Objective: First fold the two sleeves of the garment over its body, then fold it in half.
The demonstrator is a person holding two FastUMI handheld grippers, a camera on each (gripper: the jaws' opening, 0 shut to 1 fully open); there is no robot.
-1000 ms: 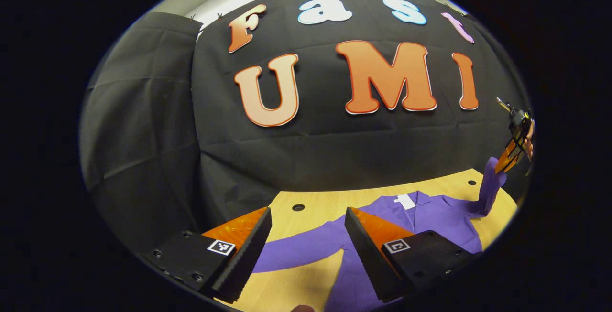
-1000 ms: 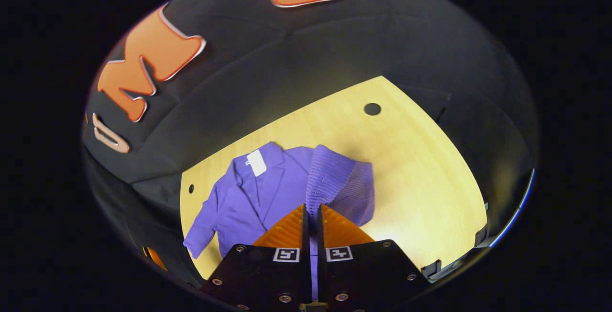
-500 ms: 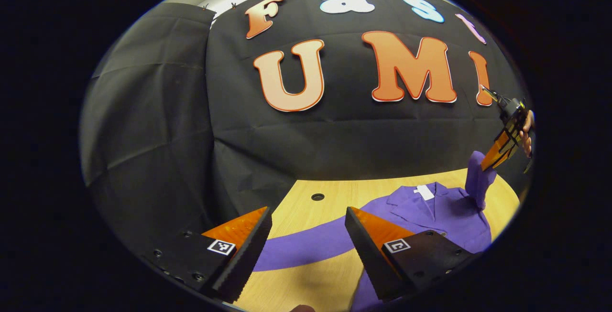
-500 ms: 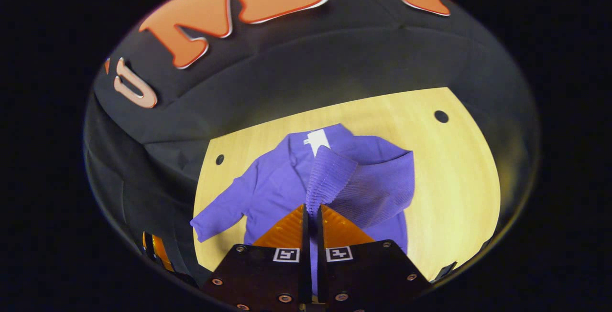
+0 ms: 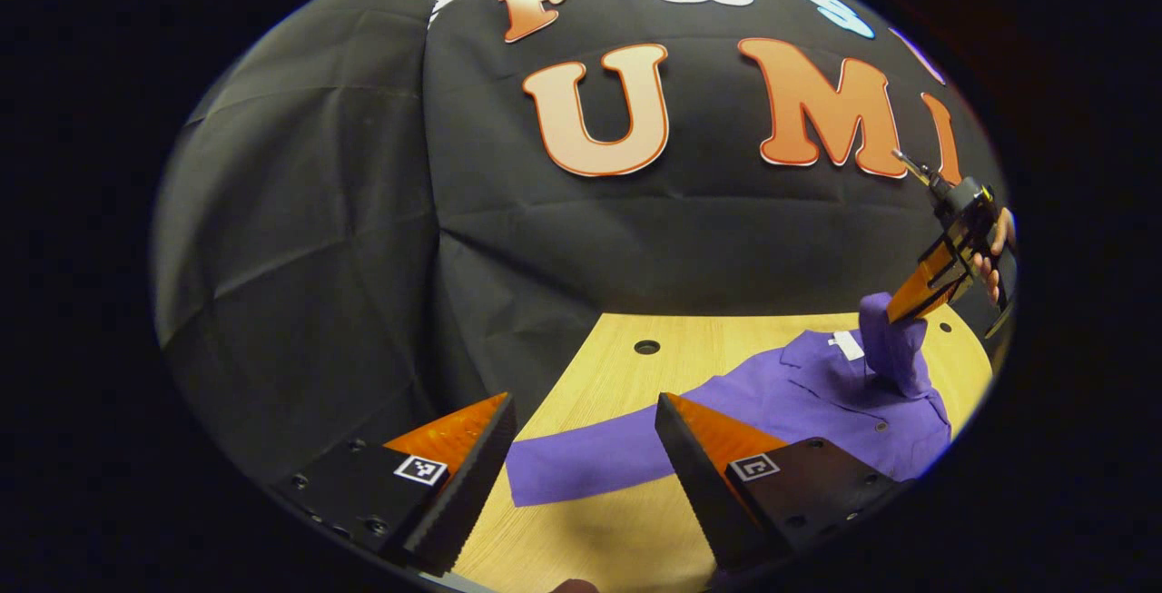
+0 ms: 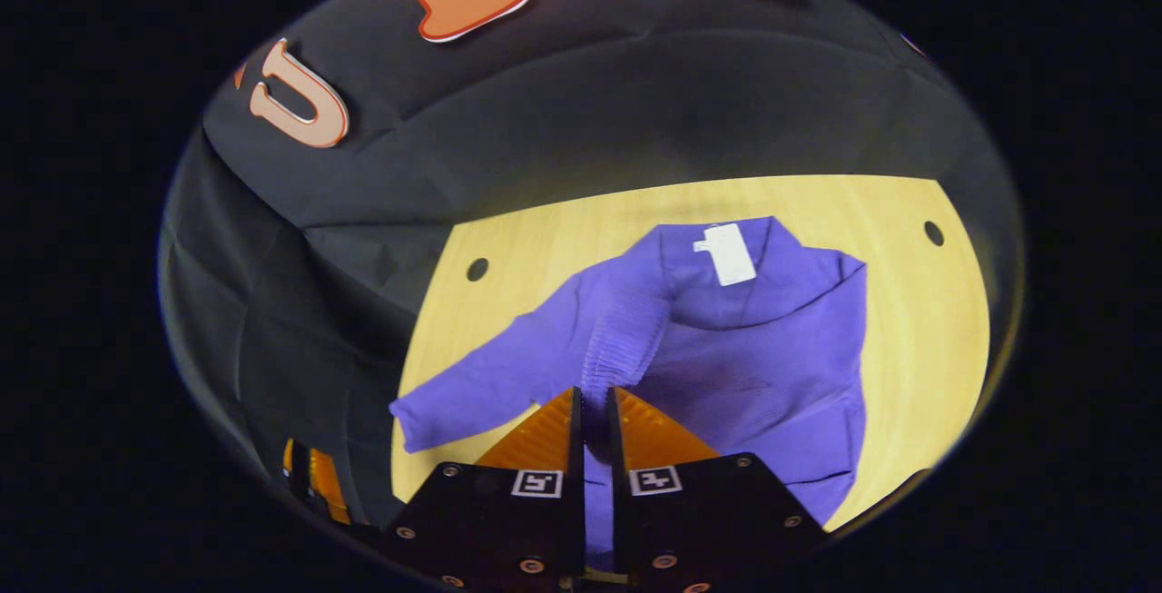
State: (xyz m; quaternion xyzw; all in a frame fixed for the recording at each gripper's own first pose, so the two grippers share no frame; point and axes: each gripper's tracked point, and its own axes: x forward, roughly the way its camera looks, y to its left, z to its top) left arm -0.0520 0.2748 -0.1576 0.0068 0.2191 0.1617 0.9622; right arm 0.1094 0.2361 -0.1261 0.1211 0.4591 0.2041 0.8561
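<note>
At the bottom of the right gripper view the right gripper [image 6: 595, 402] is clamped on the ribbed cuff of one sleeve [image 6: 622, 343] – lifted over the purple cardigan [image 6: 772, 375] lying on the wooden tabletop [image 6: 908, 321] – while the left gripper [image 5: 581, 434] gapes wide and empty above the outstretched other sleeve [image 5: 590, 461].

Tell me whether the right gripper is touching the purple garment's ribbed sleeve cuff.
Touching. In the right gripper view, the right gripper has both orange fingers pressed on the purple ribbed sleeve cuff, lifted over the garment's body.
</note>
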